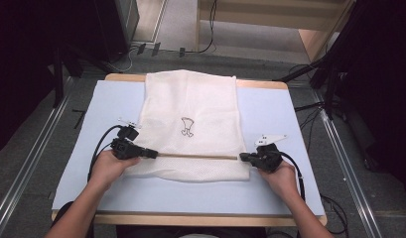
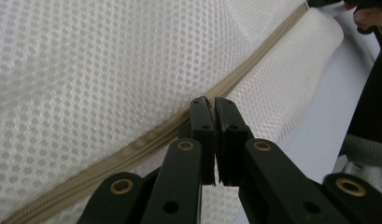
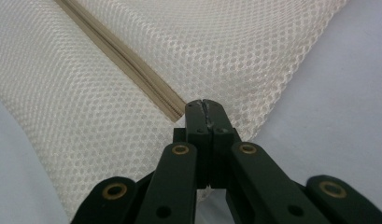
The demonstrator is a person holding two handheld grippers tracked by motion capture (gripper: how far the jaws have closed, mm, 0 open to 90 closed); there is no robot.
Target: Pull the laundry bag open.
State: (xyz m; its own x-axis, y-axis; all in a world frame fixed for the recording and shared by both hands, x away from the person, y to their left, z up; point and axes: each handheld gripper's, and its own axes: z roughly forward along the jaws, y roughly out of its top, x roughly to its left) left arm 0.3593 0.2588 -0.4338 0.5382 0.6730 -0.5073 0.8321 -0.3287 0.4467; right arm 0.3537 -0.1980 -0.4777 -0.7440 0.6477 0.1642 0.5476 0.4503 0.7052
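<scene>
A white mesh laundry bag (image 1: 190, 124) lies flat on the pale blue tabletop (image 1: 270, 193), its far end running away from the person, with a small dark printed motif (image 1: 187, 127) beyond the claws. A beige zipper (image 1: 198, 156) crosses the bag's near end, running straight from one claw to the other.

Left claw (image 1: 152, 153): jaws brought together at the left end of the zipper. In the left gripper view (image 2: 212, 103) the tips meet right at the zipper line; they appear to pinch the slider or its pull, though that part is hidden behind the tips.

Right claw (image 1: 244, 157): jaws together at the opposite end. In the right gripper view (image 3: 203, 105) the zipper tape (image 3: 128, 58) ends right at the tips, which seem to nip the mesh edge there.

Judgement: the two grips work as a pair. The right claw anchors the bag's end so the fabric stays taut, allowing the left claw to draw the slider along without bunching the mesh. The zipper teeth look closed along their visible length.
</scene>
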